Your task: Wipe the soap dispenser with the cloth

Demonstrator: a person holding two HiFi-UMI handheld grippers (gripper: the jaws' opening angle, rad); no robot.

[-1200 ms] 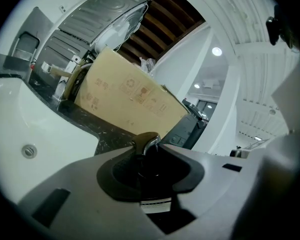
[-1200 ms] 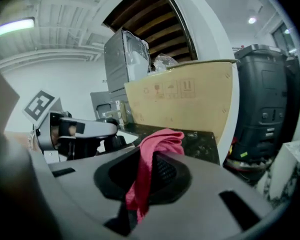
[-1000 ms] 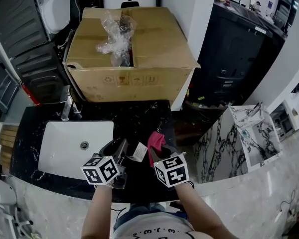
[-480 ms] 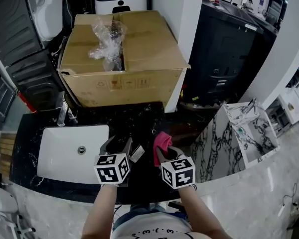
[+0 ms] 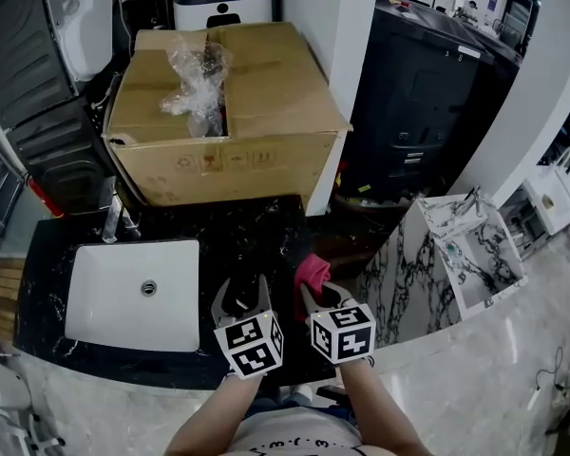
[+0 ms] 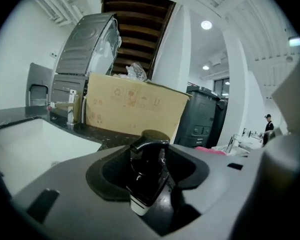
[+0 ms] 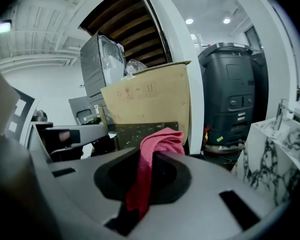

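A black soap dispenser with a pump head stands between the jaws of my left gripper. Those jaws have just been opening, and in the head view the fingers stand apart on either side of the dispenser, not pressing on it. My left gripper hovers over the front of the black counter. Just to its right, my right gripper is shut on a pink cloth. The cloth bunches above the right gripper's jaws and hangs down between them.
A white sink basin with a faucet lies left of the grippers. A large cardboard box holding crumpled plastic wrap blocks the counter's back. A black bin and a marble-patterned unit stand to the right.
The left gripper has shifted right toward the right gripper and its jaws have spread wider round the dispenser. The white label beside it is hidden now. The right gripper keeps the cloth.
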